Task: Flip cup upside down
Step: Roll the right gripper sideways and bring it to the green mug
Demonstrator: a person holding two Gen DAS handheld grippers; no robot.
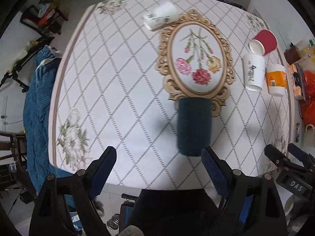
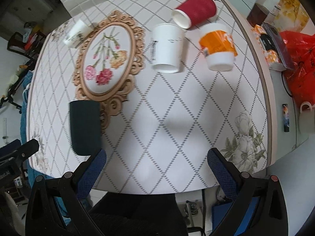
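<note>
Left wrist view shows the left gripper (image 1: 158, 169) with jaws apart and empty, hovering just short of the dark green cylindrical cup (image 1: 194, 125), which stands at the near tip of the oval carved-wood embroidery frame (image 1: 195, 59). The right gripper (image 2: 156, 169) is likewise spread and empty, the cup to its left. Risks, as I judge them: the left gripper's right finger (image 1: 213, 172) may nudge the cup and topple it onto the frame, or a loose squeeze may drop it mid-turn.

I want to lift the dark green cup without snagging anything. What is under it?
The dark green cup overlaps the lower scrollwork of the oval embroidered frame, with the tablecloth around it. Whether it rests on the frame is hidden by the cup.
</note>
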